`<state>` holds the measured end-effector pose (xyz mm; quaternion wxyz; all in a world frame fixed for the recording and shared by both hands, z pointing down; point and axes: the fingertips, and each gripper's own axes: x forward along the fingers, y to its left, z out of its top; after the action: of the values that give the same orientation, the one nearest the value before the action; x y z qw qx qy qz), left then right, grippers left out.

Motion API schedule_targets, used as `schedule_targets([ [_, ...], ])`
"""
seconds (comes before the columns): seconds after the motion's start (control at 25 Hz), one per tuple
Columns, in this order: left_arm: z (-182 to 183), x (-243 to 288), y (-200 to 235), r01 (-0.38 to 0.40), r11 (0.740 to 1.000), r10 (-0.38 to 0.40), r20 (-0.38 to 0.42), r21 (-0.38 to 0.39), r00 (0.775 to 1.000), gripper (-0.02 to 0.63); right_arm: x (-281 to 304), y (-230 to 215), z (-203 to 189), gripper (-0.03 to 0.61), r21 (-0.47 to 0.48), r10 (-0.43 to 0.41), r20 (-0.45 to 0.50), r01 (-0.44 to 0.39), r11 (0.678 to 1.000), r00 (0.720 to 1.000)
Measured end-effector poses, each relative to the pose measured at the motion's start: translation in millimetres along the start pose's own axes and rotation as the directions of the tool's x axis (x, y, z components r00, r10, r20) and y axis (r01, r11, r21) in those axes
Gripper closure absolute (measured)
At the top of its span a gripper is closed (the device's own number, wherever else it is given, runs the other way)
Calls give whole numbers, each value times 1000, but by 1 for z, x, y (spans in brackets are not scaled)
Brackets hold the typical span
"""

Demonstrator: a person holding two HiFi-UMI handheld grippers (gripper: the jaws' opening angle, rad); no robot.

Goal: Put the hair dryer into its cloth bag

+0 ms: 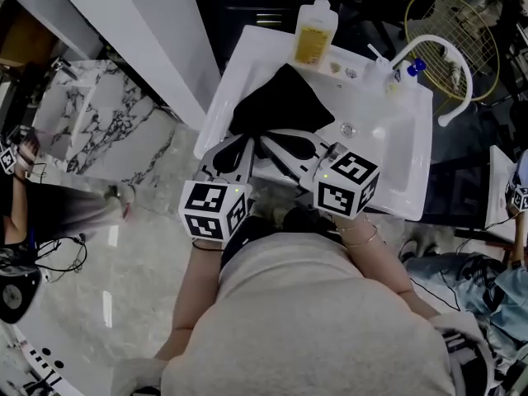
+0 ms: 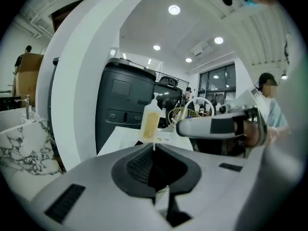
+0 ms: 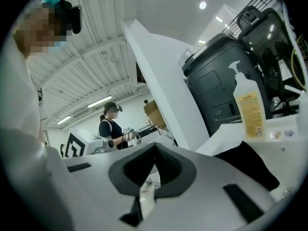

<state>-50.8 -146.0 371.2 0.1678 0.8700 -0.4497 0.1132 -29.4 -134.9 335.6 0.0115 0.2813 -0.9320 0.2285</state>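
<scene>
The black cloth bag (image 1: pixel 276 101) lies in a heap on the white basin top (image 1: pixel 396 163); the right gripper view shows the bag (image 3: pixel 250 166) as a dark fold low on the right. I cannot make out the hair dryer in any view. My left gripper (image 1: pixel 238 145) hovers over the basin's near edge beside the bag, jaws shut with nothing between them (image 2: pixel 154 146). My right gripper (image 1: pixel 276 145) reaches in from the right, close to the left one, also shut and empty (image 3: pixel 155 146). It crosses the left gripper view (image 2: pixel 211 127).
A yellow pump soap bottle (image 1: pixel 313 31) stands at the basin's far edge behind the bag. A white curved faucet (image 1: pixel 445 64) and small bottles (image 1: pixel 412 68) sit at the far right. A marble counter (image 1: pixel 91 114) stands left; another person (image 1: pixel 516 196) sits right.
</scene>
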Motion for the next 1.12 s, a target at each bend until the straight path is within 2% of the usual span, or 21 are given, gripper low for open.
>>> schedule_targets([
  [0.16,-5,-3,-3,-68,998,68,7,-7,998,598,-7,-7,-8,579,54,-60,43,58,997,997],
  [0.28,-15,-3,0,-104,994,103,-37,-28,994,605,-14,-13,-15,580,79,-100,45,96,992,994],
  [0.36,-23,-3,1,-112,993,109,-71,-36,991,606,-14,-11,-23,580,81,-84,18,83,993,996],
  [0.48,-28,-3,2,-107,993,102,-96,-52,990,606,-10,-7,-34,579,96,-55,-21,56,994,998],
  [0.72,-34,-2,-3,-43,991,29,-105,-127,994,606,-11,-14,-48,580,119,-76,-58,83,989,995],
  [1.0,-41,0,-1,-45,995,32,-135,-89,990,606,-10,-22,-49,580,138,-100,-55,107,985,993],
  [1.12,-42,2,-1,-44,994,29,-141,-103,990,606,-9,-23,-50,580,129,-98,-59,105,986,993],
])
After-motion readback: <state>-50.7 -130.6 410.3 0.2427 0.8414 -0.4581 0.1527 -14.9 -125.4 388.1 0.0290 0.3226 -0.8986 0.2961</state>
